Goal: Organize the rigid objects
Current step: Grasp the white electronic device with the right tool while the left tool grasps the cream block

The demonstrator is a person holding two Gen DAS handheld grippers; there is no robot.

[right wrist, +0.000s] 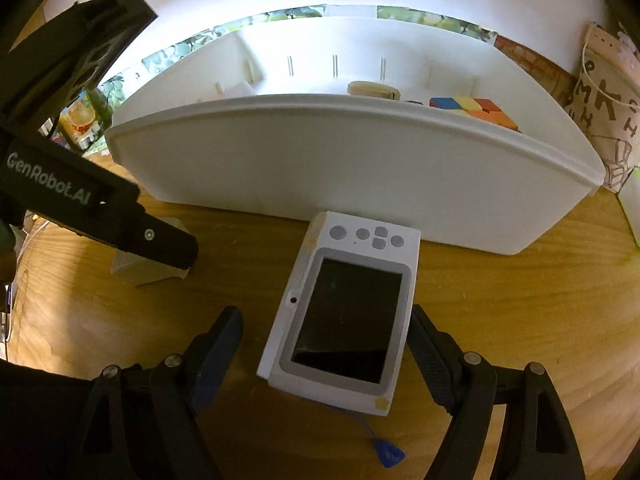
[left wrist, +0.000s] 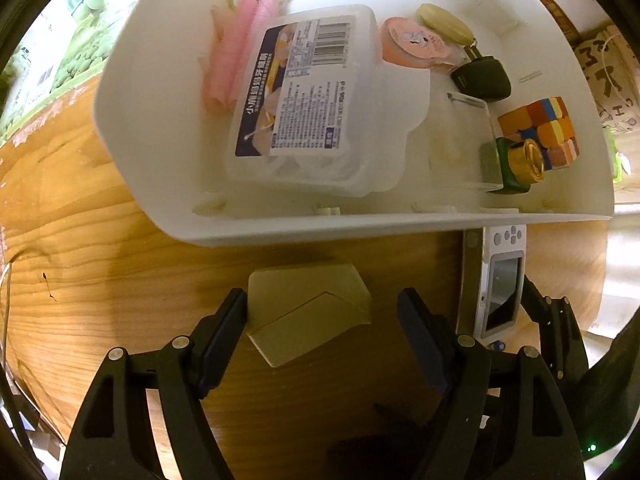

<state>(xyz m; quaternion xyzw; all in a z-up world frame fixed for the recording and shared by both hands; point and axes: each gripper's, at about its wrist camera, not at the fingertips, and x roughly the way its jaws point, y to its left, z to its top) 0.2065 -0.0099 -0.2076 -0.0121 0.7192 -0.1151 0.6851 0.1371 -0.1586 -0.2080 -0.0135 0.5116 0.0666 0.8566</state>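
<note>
A white bin point(left wrist: 280, 228) stands on the wooden table and shows in the right wrist view point(right wrist: 360, 172) too. My left gripper point(left wrist: 324, 312) is open around a pale yellow block point(left wrist: 308, 312), its left pad touching the block's side. My right gripper point(right wrist: 326, 340) is open around a white handheld device with a dark screen point(right wrist: 348, 316), which lies flat in front of the bin. The device also shows at the right of the left wrist view point(left wrist: 502, 284). The left gripper's body point(right wrist: 100, 208) reaches over the block point(right wrist: 140, 272) in the right wrist view.
The bin holds a clear labelled box point(left wrist: 304, 96), pink rollers point(left wrist: 240, 48), an orange cup point(left wrist: 416, 44), a black car key point(left wrist: 480, 78), a colour cube point(left wrist: 540, 128) and a green and gold bottle point(left wrist: 516, 164). A printed bag point(right wrist: 604, 120) stands at the right.
</note>
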